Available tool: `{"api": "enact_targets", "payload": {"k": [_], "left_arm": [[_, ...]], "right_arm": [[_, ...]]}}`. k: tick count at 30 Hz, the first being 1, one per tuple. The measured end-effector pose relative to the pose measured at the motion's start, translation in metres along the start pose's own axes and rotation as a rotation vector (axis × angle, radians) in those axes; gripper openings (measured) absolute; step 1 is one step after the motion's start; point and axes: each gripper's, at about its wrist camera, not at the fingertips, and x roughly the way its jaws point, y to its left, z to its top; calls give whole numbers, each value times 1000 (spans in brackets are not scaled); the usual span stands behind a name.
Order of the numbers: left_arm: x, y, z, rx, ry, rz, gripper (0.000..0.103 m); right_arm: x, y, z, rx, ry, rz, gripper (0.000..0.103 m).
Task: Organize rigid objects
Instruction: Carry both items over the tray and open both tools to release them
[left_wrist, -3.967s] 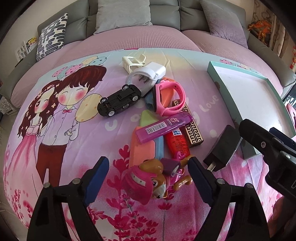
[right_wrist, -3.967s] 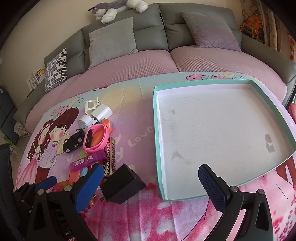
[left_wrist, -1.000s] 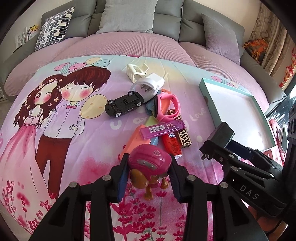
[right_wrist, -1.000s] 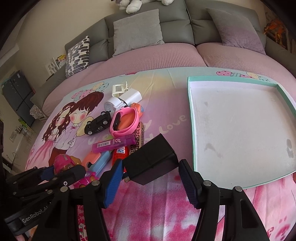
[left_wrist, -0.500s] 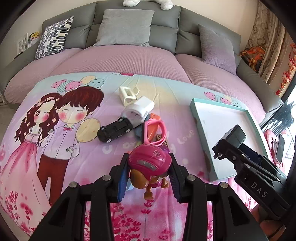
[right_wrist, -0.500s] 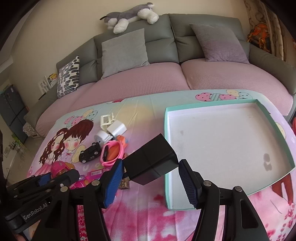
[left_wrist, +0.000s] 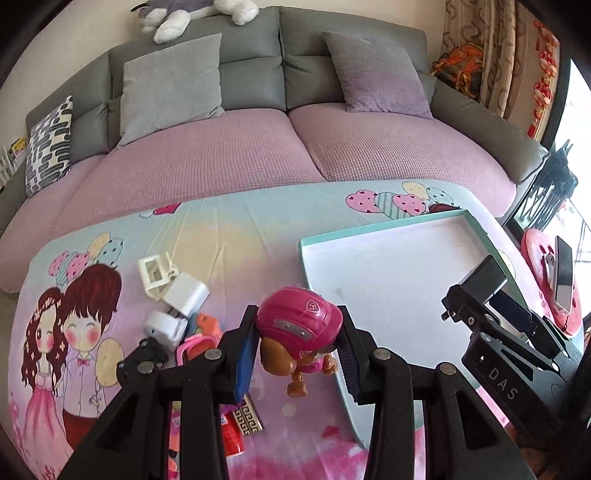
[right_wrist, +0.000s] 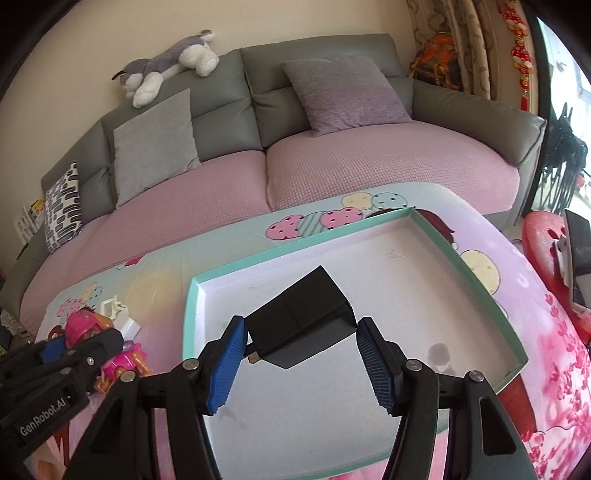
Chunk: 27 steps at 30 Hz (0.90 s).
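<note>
My left gripper (left_wrist: 295, 354) is shut on a toy puppy with a pink helmet (left_wrist: 299, 325) and holds it in the air, just left of the near-left corner of the teal-rimmed white tray (left_wrist: 388, 266). My right gripper (right_wrist: 299, 354) is shut on a black plug charger (right_wrist: 303, 321), held over the tray's (right_wrist: 406, 280) left half. In the left wrist view the charger (left_wrist: 484, 280) hangs over the tray's right side. The right wrist view shows the puppy (right_wrist: 83, 325) at far left, outside the tray.
Left of the tray lies a pile: a white charger (left_wrist: 184, 291), a white clip (left_wrist: 155, 271), a pink watch (left_wrist: 192, 345), a patterned box (left_wrist: 247, 417), a red tube (left_wrist: 232, 439). A grey sofa (right_wrist: 332, 162) stands behind. A red stool (right_wrist: 543, 243) is at right.
Both grippers have lifted and swung right from the pile toward the tray, each still gripping its object. The charger is now over the tray; the puppy is at its left edge.
</note>
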Motion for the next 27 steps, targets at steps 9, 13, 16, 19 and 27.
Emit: {"api": "enact_targets", "payload": {"k": [9, 13, 16, 19, 27], "left_arm": [[35, -51, 36, 107, 42, 40, 42], [41, -69, 50, 116, 41, 26, 42], [49, -78, 56, 102, 39, 19, 42], [58, -86, 57, 88, 45, 6, 42], [77, -100, 54, 64, 43, 5, 42]], "right_arm": [[13, -63, 4, 112, 0, -156, 64], [14, -84, 5, 146, -3, -196, 64], [13, -92, 5, 153, -17, -208, 64], [15, -96, 4, 156, -17, -220, 64], [13, -100, 3, 158, -27, -222, 64]]}}
